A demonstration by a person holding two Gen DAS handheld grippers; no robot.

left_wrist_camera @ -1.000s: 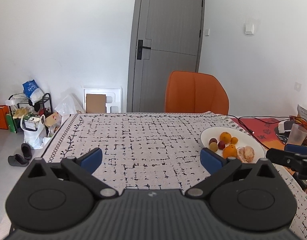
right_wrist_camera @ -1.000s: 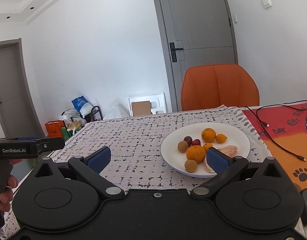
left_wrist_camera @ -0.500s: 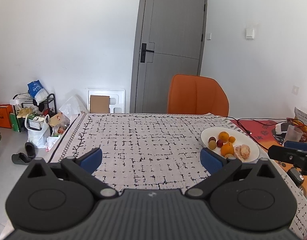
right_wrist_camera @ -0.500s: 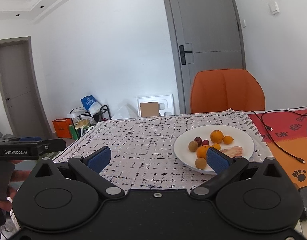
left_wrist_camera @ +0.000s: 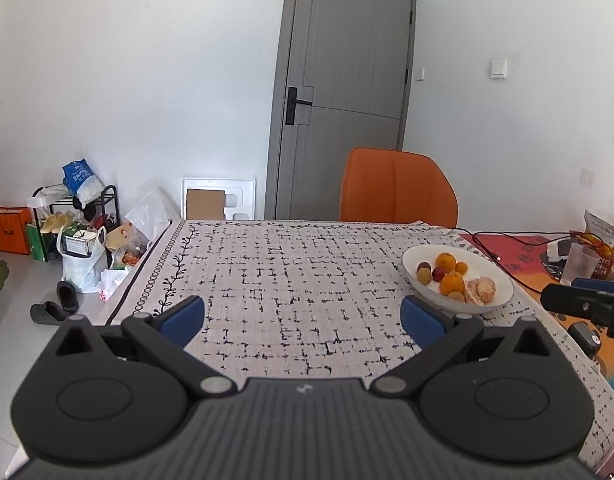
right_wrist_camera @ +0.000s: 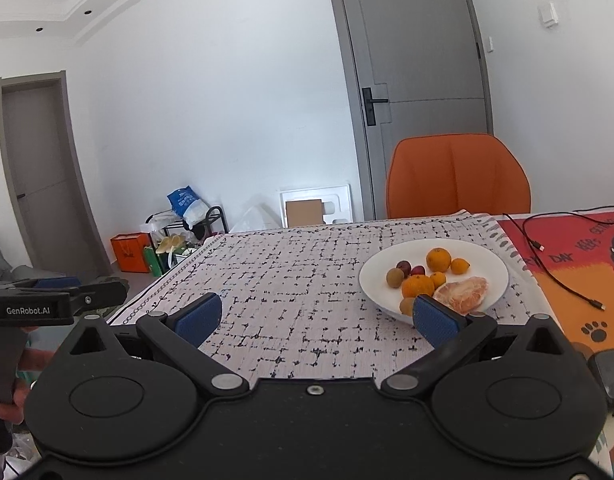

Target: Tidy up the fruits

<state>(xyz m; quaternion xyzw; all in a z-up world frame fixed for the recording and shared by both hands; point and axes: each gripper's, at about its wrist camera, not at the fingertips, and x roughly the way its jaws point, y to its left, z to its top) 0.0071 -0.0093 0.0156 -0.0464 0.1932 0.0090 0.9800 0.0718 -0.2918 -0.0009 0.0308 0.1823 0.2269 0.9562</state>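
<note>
Toward the table's (left_wrist_camera: 291, 280) right side, near its far edge, I see the white plate (right_wrist_camera: 495, 272) carrying the fruits (right_wrist_camera: 417, 286): oranges, small brown and red ones, and a peeled citrus (right_wrist_camera: 463, 296). My left tongs (left_wrist_camera: 303, 320) are spread wide over bare cloth, holding nothing. My right tongs (right_wrist_camera: 313, 318) are wide too, empty, the right pad just before the plate's near rim.

Matt woven cloth (right_wrist_camera: 307, 312) with black printed marks; a glossy white plate (right_wrist_camera: 491, 268), seemingly ceramic; dimpled orange skins (right_wrist_camera: 438, 258); right gripper (right_wrist_camera: 313, 318) of matt black plastic with textured blue pads (right_wrist_camera: 433, 320)
</note>
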